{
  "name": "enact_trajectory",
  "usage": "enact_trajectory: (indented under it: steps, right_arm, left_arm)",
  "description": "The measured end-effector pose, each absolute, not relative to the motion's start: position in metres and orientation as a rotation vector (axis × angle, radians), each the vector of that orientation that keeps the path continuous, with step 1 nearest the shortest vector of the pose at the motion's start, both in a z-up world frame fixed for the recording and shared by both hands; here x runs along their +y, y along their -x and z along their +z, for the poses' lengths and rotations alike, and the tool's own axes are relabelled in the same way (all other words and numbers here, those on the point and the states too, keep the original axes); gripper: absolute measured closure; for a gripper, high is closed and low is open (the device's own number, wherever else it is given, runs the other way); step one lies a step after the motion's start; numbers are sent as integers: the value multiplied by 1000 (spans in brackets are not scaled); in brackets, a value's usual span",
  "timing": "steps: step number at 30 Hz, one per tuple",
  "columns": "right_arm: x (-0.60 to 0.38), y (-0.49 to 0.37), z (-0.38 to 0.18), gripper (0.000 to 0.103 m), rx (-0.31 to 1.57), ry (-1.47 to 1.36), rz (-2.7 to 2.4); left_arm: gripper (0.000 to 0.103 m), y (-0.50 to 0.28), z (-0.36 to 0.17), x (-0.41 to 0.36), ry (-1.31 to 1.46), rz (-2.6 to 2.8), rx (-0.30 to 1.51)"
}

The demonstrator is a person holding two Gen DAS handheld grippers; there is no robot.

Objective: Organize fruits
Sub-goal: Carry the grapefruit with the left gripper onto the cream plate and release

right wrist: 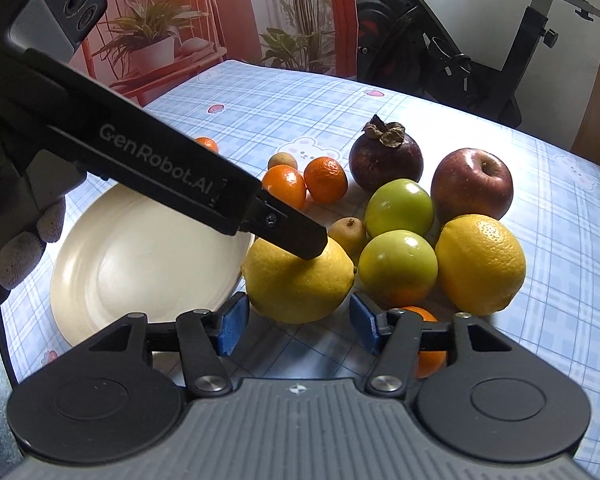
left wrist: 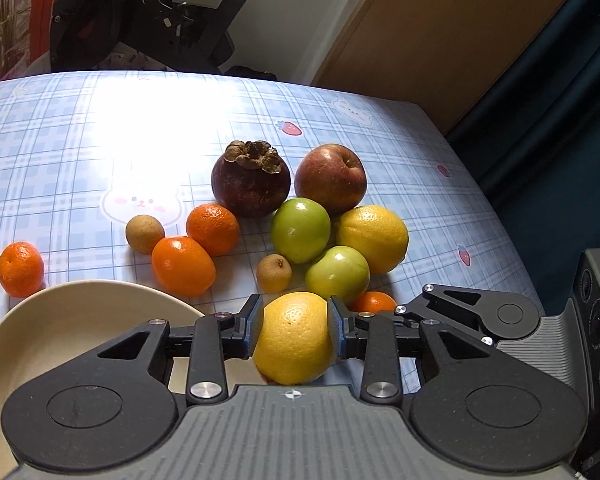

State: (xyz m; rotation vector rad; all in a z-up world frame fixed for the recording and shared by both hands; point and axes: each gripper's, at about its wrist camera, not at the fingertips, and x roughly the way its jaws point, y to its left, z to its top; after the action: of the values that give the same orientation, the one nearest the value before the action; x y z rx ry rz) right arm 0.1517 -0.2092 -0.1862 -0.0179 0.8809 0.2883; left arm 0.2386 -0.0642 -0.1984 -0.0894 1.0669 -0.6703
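My left gripper [left wrist: 295, 322] is shut on a yellow lemon [left wrist: 294, 344], with a blue pad pressed on each side, just right of the cream plate [left wrist: 60, 320]. In the right wrist view a left finger [right wrist: 292, 234] lies across that lemon [right wrist: 296, 284] beside the plate [right wrist: 140, 264]. My right gripper [right wrist: 298, 320] stands open just short of the lemon, nothing between its pads. Behind are a second lemon [right wrist: 480, 264], two green apples [right wrist: 398, 268], a red apple [right wrist: 472, 184], a mangosteen [right wrist: 386, 160], tangerines [right wrist: 325, 180] and small brown longans [right wrist: 348, 234].
The fruit lies on a table with a blue checked cloth [left wrist: 100, 128]. One tangerine [left wrist: 20, 268] sits apart at the left, another [right wrist: 430, 354] lies under my right gripper's right finger. A gloved hand [right wrist: 20, 248] holds the left gripper. An exercise bike [right wrist: 460, 40] stands beyond the far edge.
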Motion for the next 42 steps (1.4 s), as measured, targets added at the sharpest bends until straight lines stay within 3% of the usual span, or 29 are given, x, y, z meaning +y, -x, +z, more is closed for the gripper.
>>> enact_trajectory:
  steps: [13, 23, 33, 42]
  right_arm:
    - [-207, -142, -173, 43, 839, 9, 285]
    - [-153, -183, -156, 43, 816, 57, 426]
    - [-82, -230, -185, 43, 896, 163, 550]
    - [-66, -237, -195, 42, 897, 193, 541]
  left_arm:
    - [67, -236, -182, -59, 98, -727, 1040]
    - [67, -232, -154, 7, 111, -607, 988]
    - [67, -238, -174, 79, 175, -445, 1015]
    - [67, -239, -185, 100, 206, -425, 1005]
